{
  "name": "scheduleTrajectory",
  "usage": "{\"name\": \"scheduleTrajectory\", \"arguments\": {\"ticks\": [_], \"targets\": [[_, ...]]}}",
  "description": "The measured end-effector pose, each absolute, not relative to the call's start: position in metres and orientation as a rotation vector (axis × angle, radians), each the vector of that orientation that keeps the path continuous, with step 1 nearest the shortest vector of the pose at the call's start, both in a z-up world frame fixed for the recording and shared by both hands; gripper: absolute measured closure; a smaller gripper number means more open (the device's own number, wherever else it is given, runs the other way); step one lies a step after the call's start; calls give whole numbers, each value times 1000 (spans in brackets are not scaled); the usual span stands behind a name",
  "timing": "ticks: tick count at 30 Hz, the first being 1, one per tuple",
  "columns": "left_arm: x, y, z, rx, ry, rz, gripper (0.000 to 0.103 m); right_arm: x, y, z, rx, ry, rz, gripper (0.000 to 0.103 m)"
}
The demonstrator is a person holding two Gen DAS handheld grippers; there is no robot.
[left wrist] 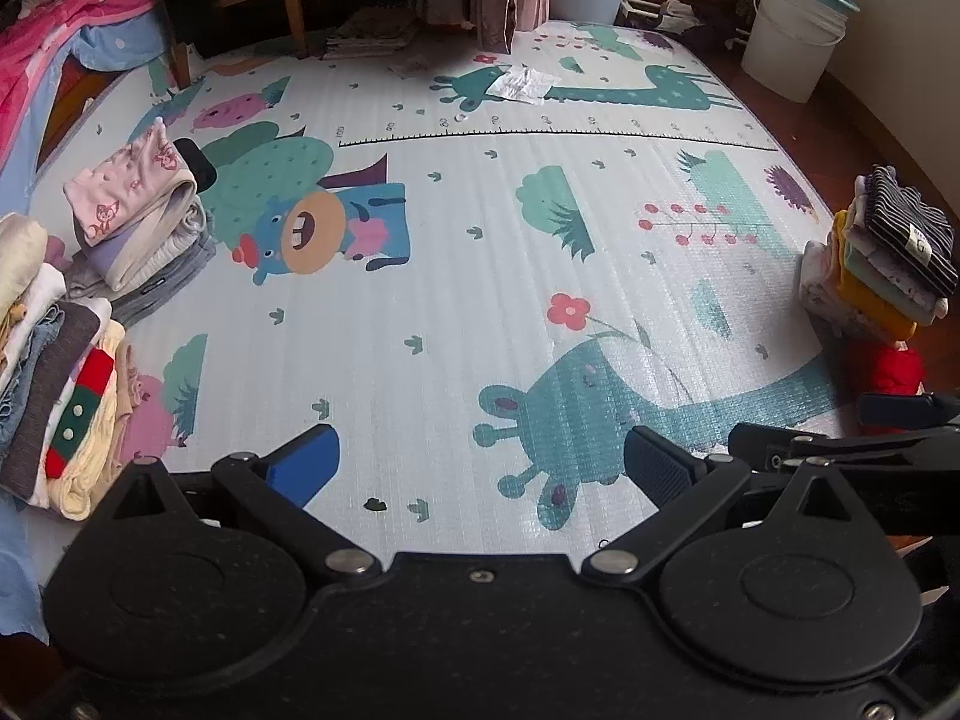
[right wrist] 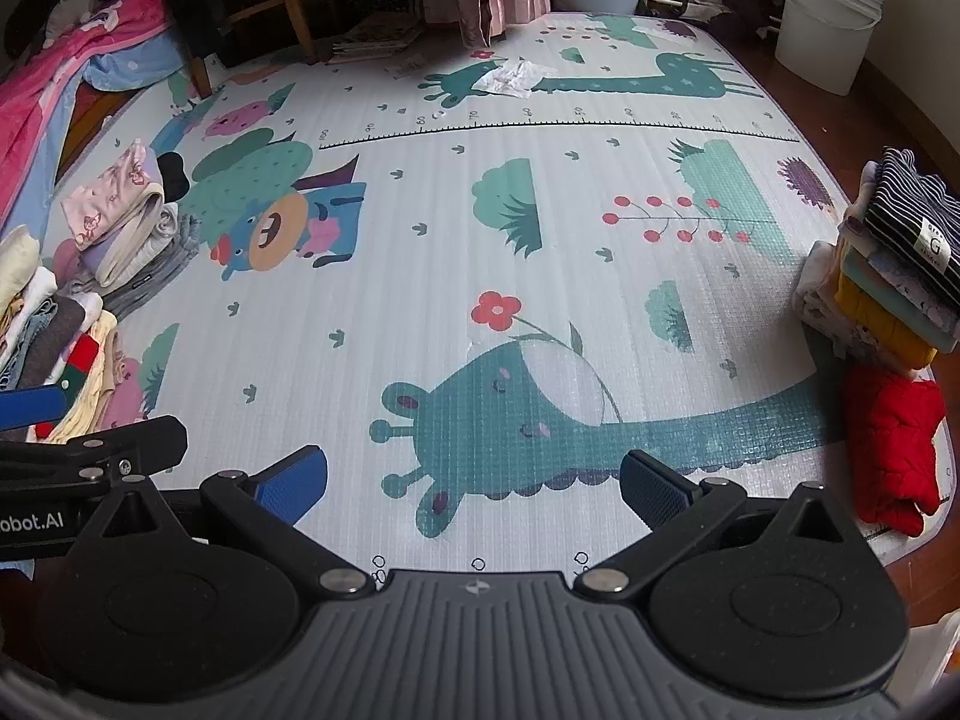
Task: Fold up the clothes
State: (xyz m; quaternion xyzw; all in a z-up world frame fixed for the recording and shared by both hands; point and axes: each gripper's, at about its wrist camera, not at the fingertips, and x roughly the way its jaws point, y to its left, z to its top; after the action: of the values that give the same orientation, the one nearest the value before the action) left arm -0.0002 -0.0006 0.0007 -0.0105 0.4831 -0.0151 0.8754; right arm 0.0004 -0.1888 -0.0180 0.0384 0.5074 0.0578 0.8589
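Both hand-held grippers low over play mat (left wrist: 480, 312), left hand-held gripper (left wrist: 480, 468) and right hand-held gripper (right wrist: 474, 480) spread wide, holding nothing. Folded stack (left wrist: 888, 264) on right edge of mat, red padded jacket (right wrist: 894, 450) bunched just beside it. More piled clothes (left wrist: 66, 372) and folded pile (left wrist: 138, 228) on left edge. Mat centre bare of garments. Fits either between garments or all stacked. If another piece gets laid out: flat on bare mat, pinch edges at corners, crease square.
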Motion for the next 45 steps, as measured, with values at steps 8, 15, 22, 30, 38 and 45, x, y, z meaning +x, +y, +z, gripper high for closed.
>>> {"name": "scheduleTrajectory", "arguments": {"ticks": [8,15,22,30,38,45], "targets": [[0,-7,5,15,990,-19,1,-1,-190,-19,92,1072,122,0],[1,-3,-1,-9,1013,-40,1,0,-187,-20,75,1079,113,0],[2,-4,1,-10,1007,-46,1,1,-191,-20,85,1084,112,0],[3,0,-2,-43,1031,-54,1,0,-189,-19,72,1079,115,0],[2,-2,-1,-39,1026,-68,1,0,-189,-21,73,1089,117,0],[2,0,-3,-42,1030,-70,1,1,-188,-21,69,1092,116,0]]}}
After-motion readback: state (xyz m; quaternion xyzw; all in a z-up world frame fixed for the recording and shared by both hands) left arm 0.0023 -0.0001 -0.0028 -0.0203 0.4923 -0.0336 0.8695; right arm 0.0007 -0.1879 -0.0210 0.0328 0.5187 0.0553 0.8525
